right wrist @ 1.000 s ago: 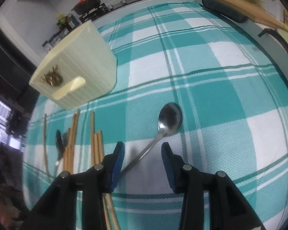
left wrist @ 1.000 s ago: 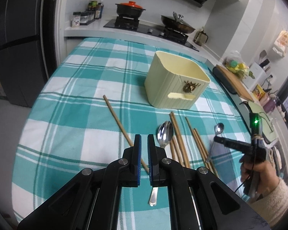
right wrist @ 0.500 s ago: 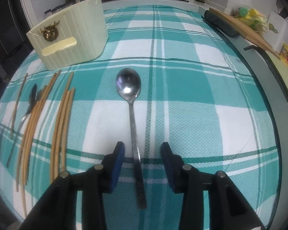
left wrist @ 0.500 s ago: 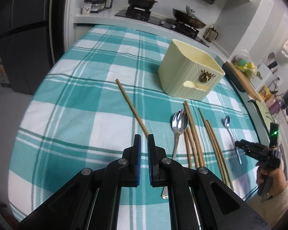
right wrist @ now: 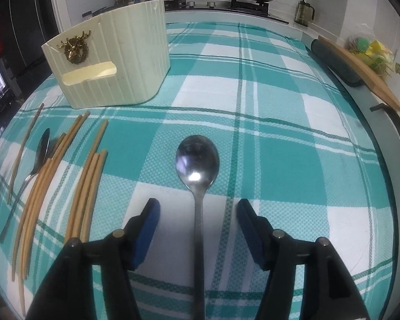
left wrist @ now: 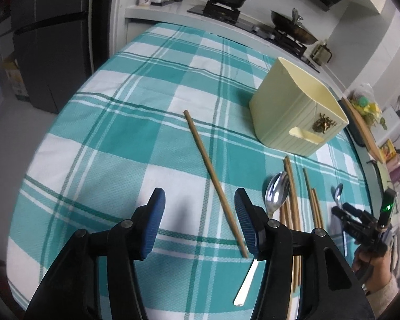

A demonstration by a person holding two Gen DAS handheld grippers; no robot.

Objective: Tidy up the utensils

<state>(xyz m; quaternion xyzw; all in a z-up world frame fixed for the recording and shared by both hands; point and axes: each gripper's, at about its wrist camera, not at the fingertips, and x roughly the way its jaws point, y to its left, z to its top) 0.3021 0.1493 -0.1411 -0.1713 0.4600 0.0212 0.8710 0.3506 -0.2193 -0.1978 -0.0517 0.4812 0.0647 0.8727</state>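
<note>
Both tools have just been opening. The right tool (right wrist: pixel 197 220) straddles a spoon (right wrist: pixel 197 170) handle, nothing gripped; the left tool (left wrist: pixel 198 221) gapes over a lone chopstick (left wrist: pixel 213 178), seemingly untouched. Flat, thin utensils may slip away on the tabletop (right wrist: pixel 293 160) cloth; the holder (right wrist: pixel 114 61) waits beyond.

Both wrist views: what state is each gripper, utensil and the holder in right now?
left gripper: open, jaws just widened, lone chopstick's near end between them, unpressed.
right gripper: open, jaws just widened, astride spoon handle, no contact.
lone chopstick: flat on cloth, apart from bundle.
large spoon: flat, bowl up.
second spoon: flat beside chopsticks.
chopstick bundle: loose, flat.
utensil holder: upright; contents hidden.
</note>
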